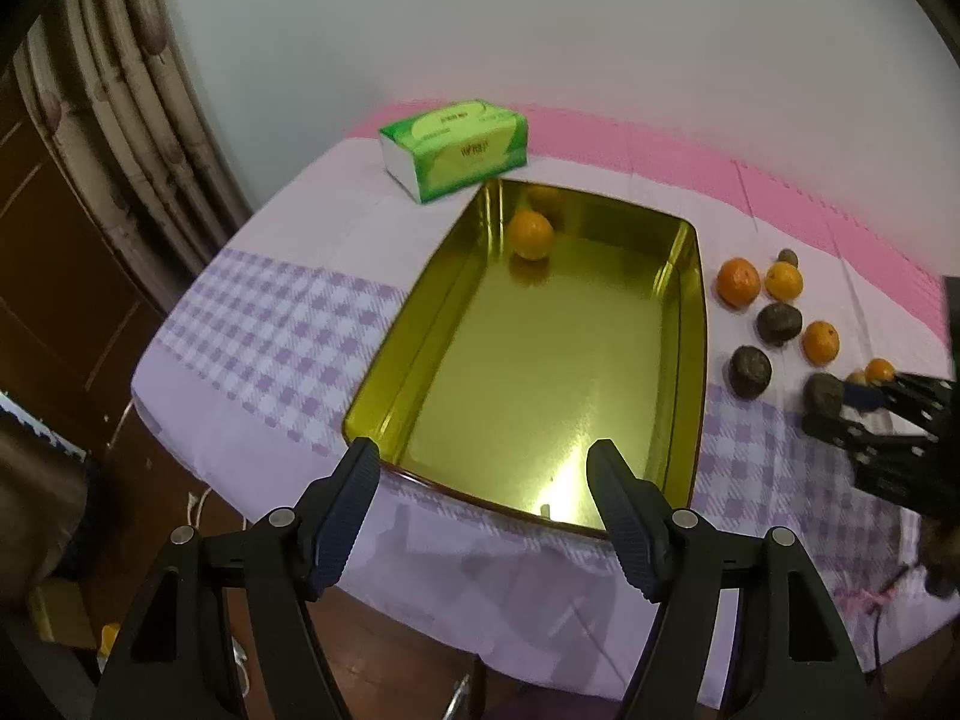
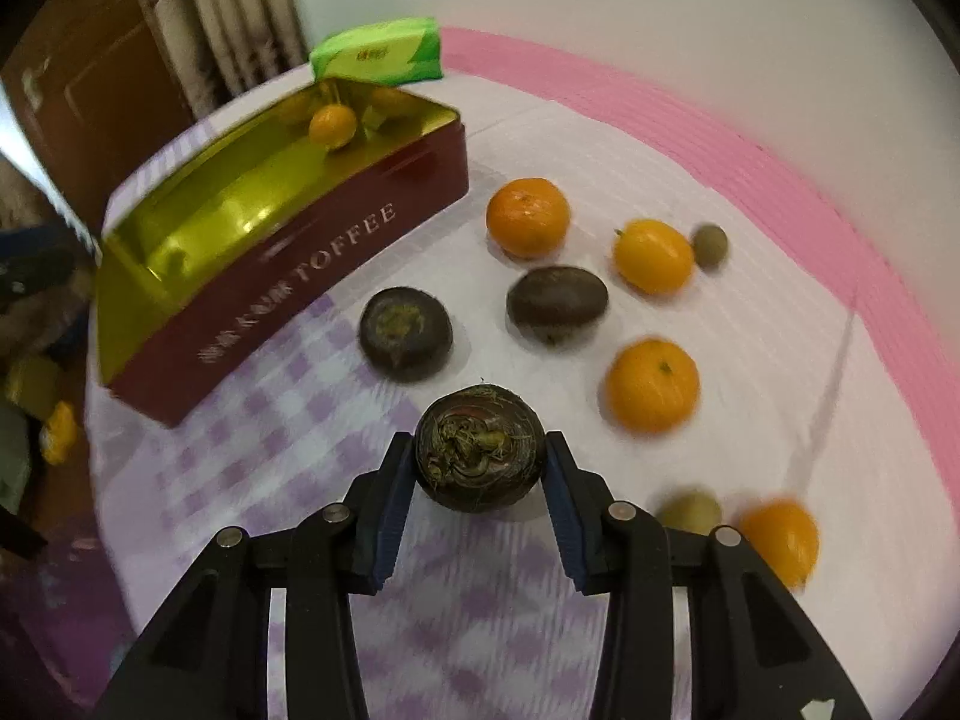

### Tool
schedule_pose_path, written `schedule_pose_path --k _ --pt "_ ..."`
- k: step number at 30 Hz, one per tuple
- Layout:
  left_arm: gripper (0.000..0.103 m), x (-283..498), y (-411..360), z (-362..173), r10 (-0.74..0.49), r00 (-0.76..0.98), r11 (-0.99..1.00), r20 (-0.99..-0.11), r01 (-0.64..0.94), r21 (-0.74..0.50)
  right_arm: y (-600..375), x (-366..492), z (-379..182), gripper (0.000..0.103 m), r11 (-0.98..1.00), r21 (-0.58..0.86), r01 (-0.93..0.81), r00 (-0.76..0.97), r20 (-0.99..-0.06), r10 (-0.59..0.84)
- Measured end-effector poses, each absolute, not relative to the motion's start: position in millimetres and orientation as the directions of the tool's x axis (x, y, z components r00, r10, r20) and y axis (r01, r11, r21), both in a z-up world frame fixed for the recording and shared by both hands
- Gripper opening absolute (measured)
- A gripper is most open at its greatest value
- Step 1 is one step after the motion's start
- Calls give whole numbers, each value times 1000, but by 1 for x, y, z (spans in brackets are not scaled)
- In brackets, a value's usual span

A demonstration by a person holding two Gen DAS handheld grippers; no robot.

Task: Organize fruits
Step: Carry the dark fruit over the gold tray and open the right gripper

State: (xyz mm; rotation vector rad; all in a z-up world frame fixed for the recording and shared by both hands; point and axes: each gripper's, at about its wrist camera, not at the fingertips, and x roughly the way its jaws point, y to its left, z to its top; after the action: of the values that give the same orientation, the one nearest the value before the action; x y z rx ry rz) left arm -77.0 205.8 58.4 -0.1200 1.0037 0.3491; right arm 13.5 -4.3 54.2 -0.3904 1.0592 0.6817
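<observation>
The right tongs [image 2: 480,459] clamp a dark fruit [image 2: 480,450] at its widest sides, low over the desk [image 2: 750,324]; it looks firm, round, apt to roll. The left tongs [image 1: 483,462] hang apart, empty, over the tin [image 1: 696,300]. Fruits at the frame's edge blur.

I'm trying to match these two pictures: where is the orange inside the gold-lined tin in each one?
Left wrist view: the orange lies above centre, at the tin's far end.
Right wrist view: the orange lies upper left, again at the far end.
Shared landmark: the green tissue pack just behind the tin.
</observation>
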Motion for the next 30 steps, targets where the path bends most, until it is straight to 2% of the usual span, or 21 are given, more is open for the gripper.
schedule_pose_path --k 2,10,19,30 --pt "73 -77 206 58 232 489 938 -841 -341 61 -4 2 77 39 710 61 -701 325 -860 394" --pt "73 -79 213 56 206 485 939 -850 -341 33 70 10 142 39 635 51 -771 366 -781 507" --pt "77 -78 218 54 180 489 944 -854 -330 10 145 36 104 39 626 47 -779 326 -822 467" --pt "85 -77 225 49 150 471 942 -869 -335 -19 169 64 69 39 649 60 -759 295 -856 424"
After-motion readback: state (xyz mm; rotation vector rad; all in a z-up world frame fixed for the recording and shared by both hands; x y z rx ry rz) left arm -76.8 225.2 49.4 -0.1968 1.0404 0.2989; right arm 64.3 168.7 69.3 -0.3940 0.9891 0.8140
